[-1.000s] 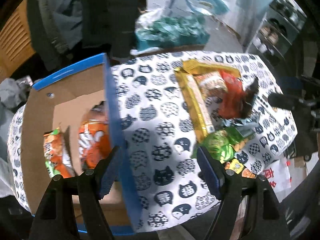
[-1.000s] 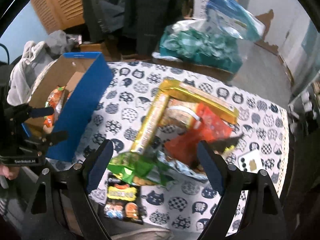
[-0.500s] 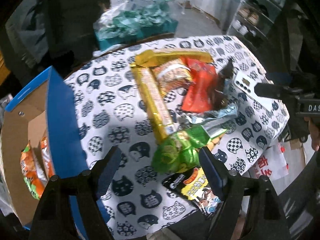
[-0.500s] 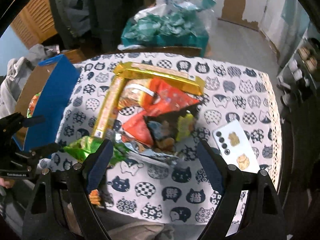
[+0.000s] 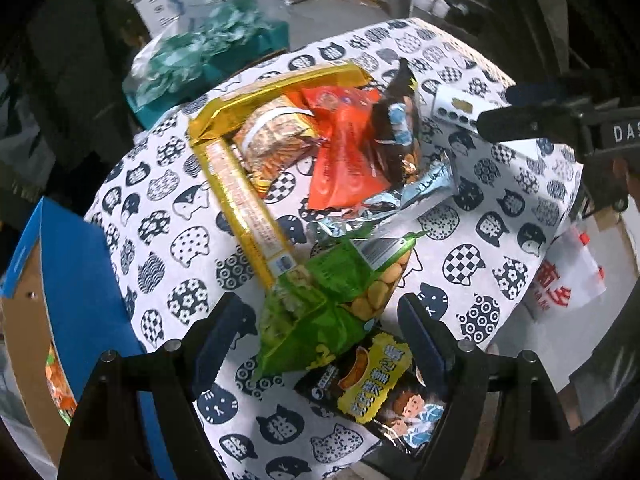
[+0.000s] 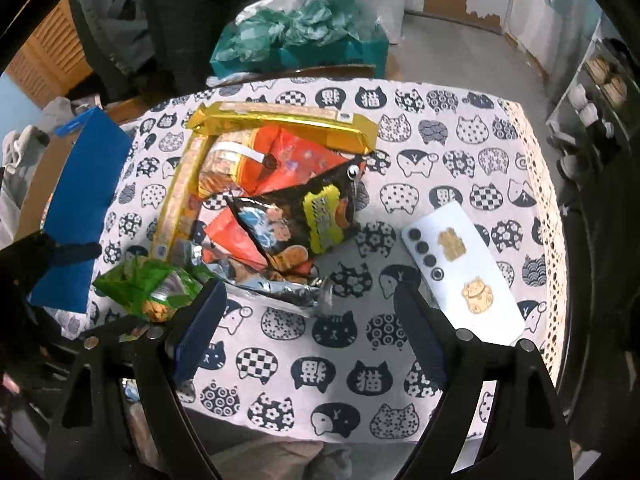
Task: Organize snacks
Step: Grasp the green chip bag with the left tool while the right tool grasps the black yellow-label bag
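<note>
The green snack bag point(image 5: 320, 316), between the left gripper's point(image 5: 320, 338) spread jaws, looks light and crinkly (slippery film), best pinched at its near crimped edge; the right gripper point(image 6: 308, 320) is spread wide too, holding nothing.

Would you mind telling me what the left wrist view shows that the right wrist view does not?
Only the left wrist view shows the whole black-and-yellow snack packet at the table's near edge, and orange packets inside the blue box. Only the right wrist view shows the whole white phone and its gold stickers. Both share the green bag, the gold sticks and open, empty jaws.
</note>
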